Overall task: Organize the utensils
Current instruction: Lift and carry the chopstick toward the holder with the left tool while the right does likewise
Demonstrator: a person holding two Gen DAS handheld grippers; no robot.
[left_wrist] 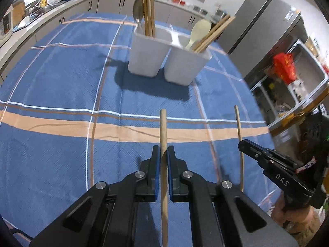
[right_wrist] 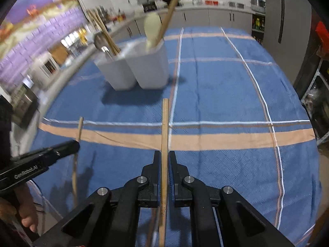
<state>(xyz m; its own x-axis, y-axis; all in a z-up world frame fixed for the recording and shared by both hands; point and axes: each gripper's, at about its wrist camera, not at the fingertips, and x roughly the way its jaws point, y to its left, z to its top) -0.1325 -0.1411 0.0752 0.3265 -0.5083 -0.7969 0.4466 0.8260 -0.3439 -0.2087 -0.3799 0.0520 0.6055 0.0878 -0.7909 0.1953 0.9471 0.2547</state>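
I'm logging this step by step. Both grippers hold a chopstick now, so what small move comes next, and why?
Probably carry the left gripper forward toward the white holder. Its chopstick is clamped and points at the holder, which already has chopsticks in both compartments. The right gripper holds its own chopstick and can follow.

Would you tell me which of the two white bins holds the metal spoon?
The left bin, beside upright chopsticks; the right bin holds a cream plastic spoon instead.

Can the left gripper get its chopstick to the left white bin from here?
Probably yes: left gripper grips a chopstick, and only bare tablecloth separates it from the bin.
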